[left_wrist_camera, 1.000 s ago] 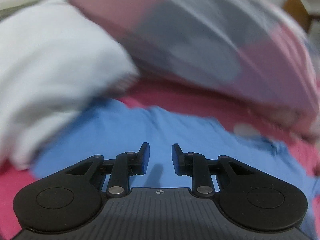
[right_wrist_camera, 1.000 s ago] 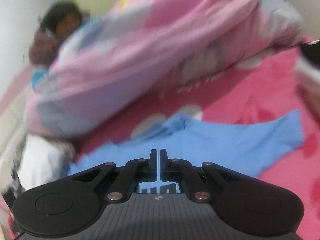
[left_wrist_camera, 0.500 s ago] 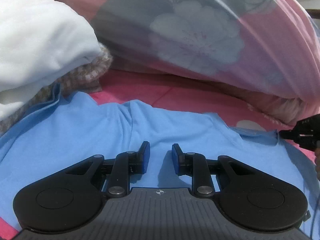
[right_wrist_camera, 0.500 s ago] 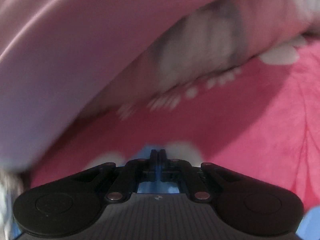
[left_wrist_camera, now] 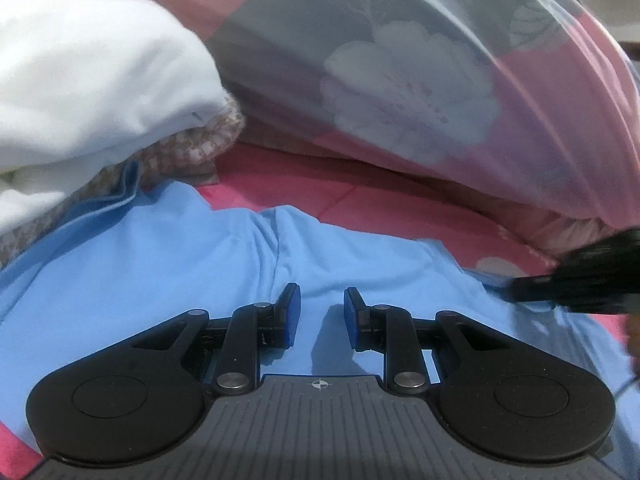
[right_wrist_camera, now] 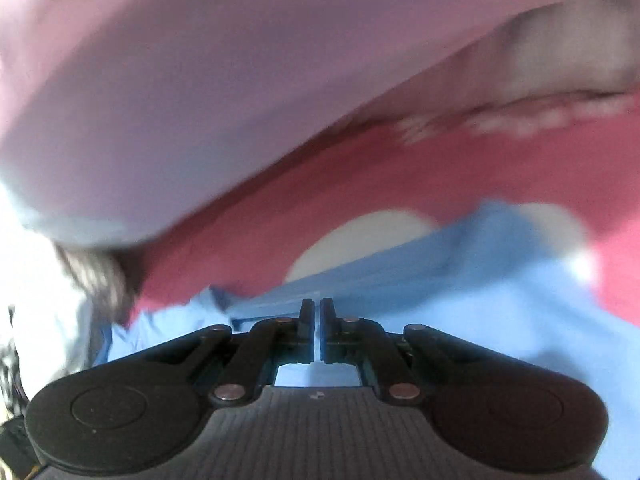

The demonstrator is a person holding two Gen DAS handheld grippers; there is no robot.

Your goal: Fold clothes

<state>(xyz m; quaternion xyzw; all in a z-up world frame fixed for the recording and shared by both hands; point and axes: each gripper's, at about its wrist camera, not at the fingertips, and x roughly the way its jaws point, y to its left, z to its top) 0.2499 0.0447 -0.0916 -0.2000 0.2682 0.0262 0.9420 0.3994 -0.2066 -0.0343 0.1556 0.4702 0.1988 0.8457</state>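
A light blue shirt (left_wrist_camera: 168, 280) is spread, a bit wrinkled, on the pink bed (left_wrist_camera: 320, 196). It lies under the left gripper (left_wrist_camera: 318, 312), whose fingers are parted. An edge is pinched by the right gripper (right_wrist_camera: 317, 312).

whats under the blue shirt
The blue shirt lies spread on a pink bedsheet, which shows around its edges. Whatever sits directly beneath the cloth is covered.
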